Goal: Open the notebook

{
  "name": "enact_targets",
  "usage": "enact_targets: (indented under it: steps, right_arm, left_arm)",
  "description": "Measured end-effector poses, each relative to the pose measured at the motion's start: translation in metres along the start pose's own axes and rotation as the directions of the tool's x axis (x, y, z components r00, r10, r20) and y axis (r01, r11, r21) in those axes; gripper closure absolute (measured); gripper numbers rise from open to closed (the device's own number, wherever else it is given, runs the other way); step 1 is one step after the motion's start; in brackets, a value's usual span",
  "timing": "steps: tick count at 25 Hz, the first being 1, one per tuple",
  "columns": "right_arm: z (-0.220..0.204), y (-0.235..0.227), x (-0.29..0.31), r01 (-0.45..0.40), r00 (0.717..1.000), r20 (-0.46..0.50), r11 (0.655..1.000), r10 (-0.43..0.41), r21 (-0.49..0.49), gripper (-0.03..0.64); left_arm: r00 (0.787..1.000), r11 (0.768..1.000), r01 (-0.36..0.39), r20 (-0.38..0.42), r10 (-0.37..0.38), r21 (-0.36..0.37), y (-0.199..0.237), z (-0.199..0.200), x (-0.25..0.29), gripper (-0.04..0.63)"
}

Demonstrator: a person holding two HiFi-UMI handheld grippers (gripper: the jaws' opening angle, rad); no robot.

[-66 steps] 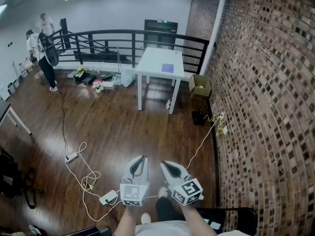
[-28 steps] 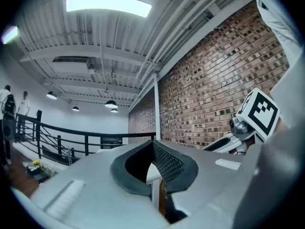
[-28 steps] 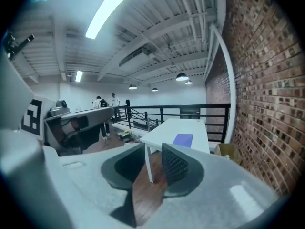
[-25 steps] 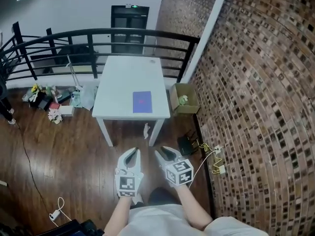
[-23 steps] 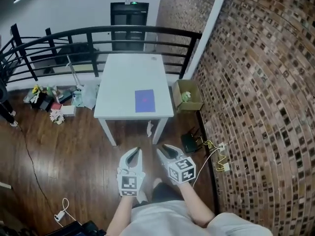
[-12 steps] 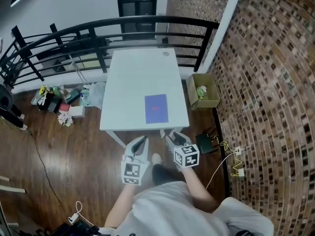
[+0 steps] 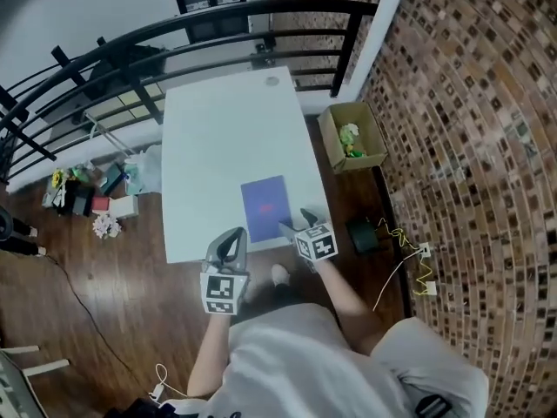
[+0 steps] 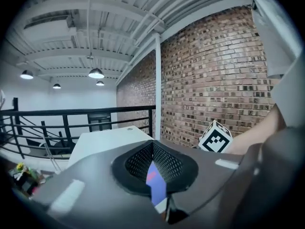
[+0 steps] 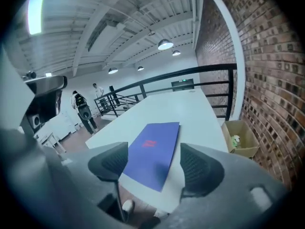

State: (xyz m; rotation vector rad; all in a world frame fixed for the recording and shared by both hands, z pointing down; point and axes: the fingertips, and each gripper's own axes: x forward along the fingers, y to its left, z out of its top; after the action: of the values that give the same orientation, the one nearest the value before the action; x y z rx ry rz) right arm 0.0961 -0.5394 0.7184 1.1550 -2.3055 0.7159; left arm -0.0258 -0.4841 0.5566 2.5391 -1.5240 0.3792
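Notebook (image 7: 265, 208) lies shut on the bench (image 7: 218, 129), just ahead of our right tongs (image 7: 294, 221), which are opening with nothing between them. Our left tongs (image 7: 231, 242) seem clenched, empty. We judge this the approach; next we must nip its free edge.

A white desk (image 7: 218, 138) stands on the dark wood floor (image 7: 96, 277), with a black railing (image 7: 305, 5) behind it, an open cardboard box (image 7: 351, 138) at its right by the brick wall (image 7: 470, 103), and floor clutter (image 7: 87, 194) at its left
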Motion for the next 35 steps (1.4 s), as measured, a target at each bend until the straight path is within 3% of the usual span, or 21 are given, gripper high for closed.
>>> enact_targets:
  steps: [5,10,16,20,24,30,35]
  right_arm:
    - [-0.017,-0.008,0.048,-0.031,0.994,-0.102,0.998,0.036,0.047,0.296]
    - [-0.028,-0.022,0.063,0.032,0.989,-0.147,0.988,-0.01,0.149,0.296]
    - [-0.036,-0.014,0.074,0.027,0.982,-0.191,0.988,0.003,0.155,0.296]
    - [-0.031,-0.014,0.07,0.036,0.986,-0.169,0.981,-0.003,0.19,0.296]
    - [-0.008,0.0,0.056,-0.017,0.994,-0.1,0.973,0.041,0.232,0.299]
    - [0.045,0.067,0.029,-0.154,0.988,-0.014,0.986,0.156,0.064,0.299]
    - [0.074,0.14,0.035,-0.307,0.952,-0.001,0.951,0.307,-0.025,0.299]
  left_arm:
    - [0.997,0.999,0.044,-0.055,-0.046,-0.028,0.026,-0.021,0.022,0.577]
    - [0.994,0.995,0.089,-0.061,-0.091,-0.036,0.039,-0.022,0.027,0.577]
    - [0.996,0.996,0.071,-0.056,-0.074,-0.055,0.065,-0.022,0.027,0.577]
    - [0.997,0.996,0.054,-0.05,-0.057,-0.071,0.079,-0.021,0.025,0.577]
    - [0.997,0.996,0.057,-0.045,-0.06,-0.074,0.084,-0.021,0.025,0.577]
    - [1.0,0.995,0.002,-0.021,-0.004,-0.1,0.114,-0.015,0.019,0.577]
    - [0.998,0.99,-0.066,-0.007,0.065,-0.125,0.141,-0.016,0.005,0.577]
